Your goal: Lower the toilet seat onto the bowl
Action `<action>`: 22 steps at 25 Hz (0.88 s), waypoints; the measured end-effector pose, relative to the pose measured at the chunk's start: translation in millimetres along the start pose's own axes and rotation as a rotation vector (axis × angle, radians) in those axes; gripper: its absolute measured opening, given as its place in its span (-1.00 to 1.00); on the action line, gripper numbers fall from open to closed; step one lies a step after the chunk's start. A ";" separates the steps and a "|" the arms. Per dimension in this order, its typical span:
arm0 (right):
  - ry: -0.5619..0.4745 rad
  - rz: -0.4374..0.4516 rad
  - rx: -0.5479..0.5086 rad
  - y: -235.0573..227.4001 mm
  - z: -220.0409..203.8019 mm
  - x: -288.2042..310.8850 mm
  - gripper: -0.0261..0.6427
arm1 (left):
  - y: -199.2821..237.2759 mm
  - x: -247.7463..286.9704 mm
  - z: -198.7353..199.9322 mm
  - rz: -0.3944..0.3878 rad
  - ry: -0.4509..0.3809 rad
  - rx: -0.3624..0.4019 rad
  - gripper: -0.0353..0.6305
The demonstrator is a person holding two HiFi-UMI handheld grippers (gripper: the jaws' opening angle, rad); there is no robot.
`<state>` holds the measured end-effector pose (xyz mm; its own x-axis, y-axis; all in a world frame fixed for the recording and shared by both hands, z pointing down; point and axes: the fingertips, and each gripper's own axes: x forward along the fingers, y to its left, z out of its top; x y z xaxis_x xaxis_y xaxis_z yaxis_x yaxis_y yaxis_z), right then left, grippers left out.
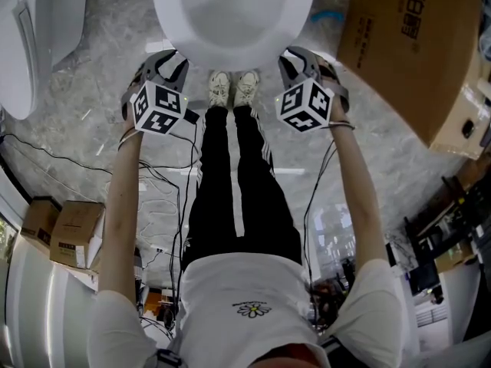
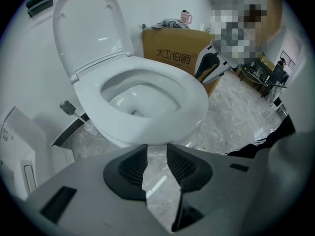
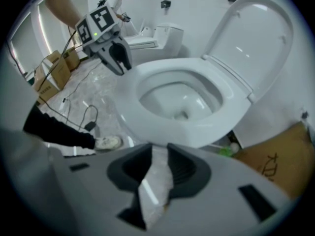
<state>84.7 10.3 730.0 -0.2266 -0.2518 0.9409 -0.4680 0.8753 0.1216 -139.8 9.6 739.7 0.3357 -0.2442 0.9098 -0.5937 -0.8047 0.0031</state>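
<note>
Room setting, head view. A glossy grey marble-patterned tile floor (image 1: 100,129) spans the frame and reflects pale light streaks (clearest near mid-frame). Upper right: a large brown cardboard box with dark printed characters (image 1: 406,44). Lower left: small brown cardboard cartons (image 1: 73,232). Thin black cables (image 1: 57,159) trail across the left. Right gripper view, top: a plain white wall (image 3: 197,4).

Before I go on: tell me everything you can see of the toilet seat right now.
The toilet seat is a white, glossy, plastic-looking oval ring. It already lies flat on the rim of the bowl. Its hinge end meets the lid, which stands raised behind it. The left gripper and right gripper are at its front edge with their jaws apart. Neither touches the seat.
</note>
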 end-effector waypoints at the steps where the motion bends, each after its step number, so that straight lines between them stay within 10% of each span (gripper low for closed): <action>1: 0.001 0.002 0.002 -0.3 0.0 0.4 -0.57 | 0.3 -0.1 0.2 -0.001 -0.001 0.001 -0.47; 14: -0.009 -0.021 0.194 -24.8 2.7 -11.0 -0.73 | 6.3 -3.7 5.0 0.011 0.003 -0.061 -0.47; 22: -0.136 -0.189 0.325 -91.5 72.4 -91.8 -0.80 | 75.5 -106.3 117.3 0.209 -0.270 -0.246 -0.47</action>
<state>86.5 -76.6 609.7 -0.2115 -0.4675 0.8583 -0.7534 0.6375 0.1615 -134.5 -88.7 594.6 0.3500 -0.5480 0.7597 -0.8155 -0.5773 -0.0407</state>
